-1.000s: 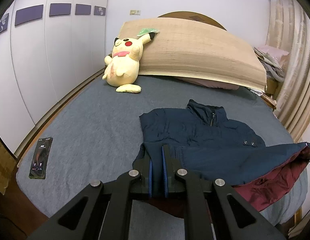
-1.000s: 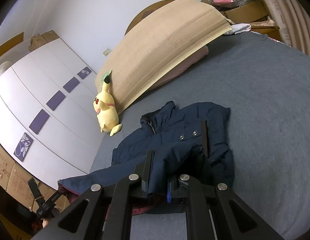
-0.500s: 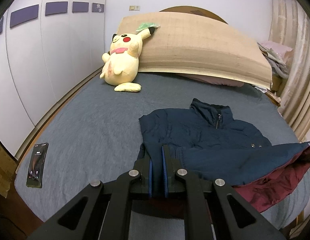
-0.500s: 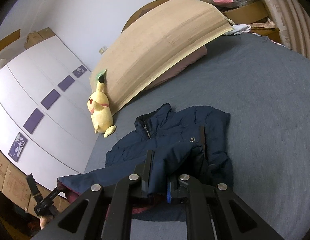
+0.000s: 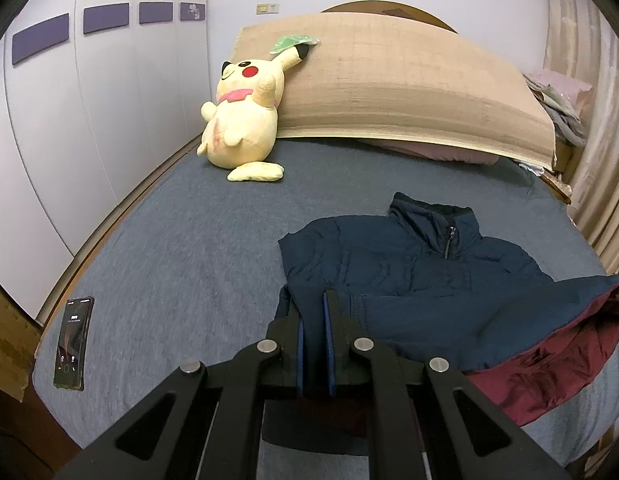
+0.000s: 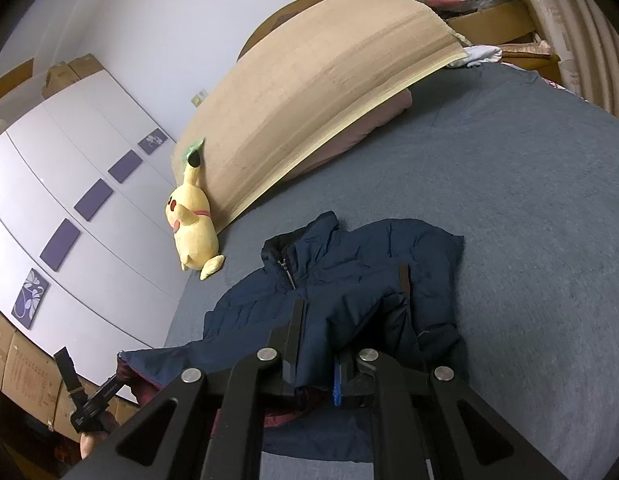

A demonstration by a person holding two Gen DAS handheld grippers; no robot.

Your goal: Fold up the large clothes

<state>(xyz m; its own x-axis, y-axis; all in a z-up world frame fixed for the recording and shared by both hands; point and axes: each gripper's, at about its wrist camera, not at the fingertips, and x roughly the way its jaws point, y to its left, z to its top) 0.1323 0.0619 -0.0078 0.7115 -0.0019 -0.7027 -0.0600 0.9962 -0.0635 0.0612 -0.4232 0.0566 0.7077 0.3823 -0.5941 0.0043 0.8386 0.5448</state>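
1. The left gripper [image 5: 313,300] has its fingers [image 5: 300,320] pinching the lower hem of the navy jacket [image 5: 409,268]; the cloth fills the narrow gap between the blue pads.
2. The right gripper [image 6: 315,324] pinches the same hem further along, a fold of navy cloth bunched between its fingers [image 6: 295,340].
3. The jacket lies face up on the grey-blue bed [image 5: 181,248], collar toward 12 o'clock and zip closed at the neck. Its lower part is lifted off the bed and folded toward the collar, so the maroon lining [image 5: 549,364] shows at 3 to 4 o'clock in the left view.
4. Both grippers point forward and downward across the bed toward the headboard.
5. A phone [image 5: 73,342] lies at 9 o'clock near the bed's edge, well apart from the jacket.
6. At 12 o'clock a tan mat [image 5: 409,88] leans at the head of the bed, with a yellow plush toy [image 5: 241,128] against it at 11 o'clock.
7. White wardrobe doors [image 5: 89,120] with purple panels line the left wall; curtains [image 5: 605,120] hang at 2 o'clock.
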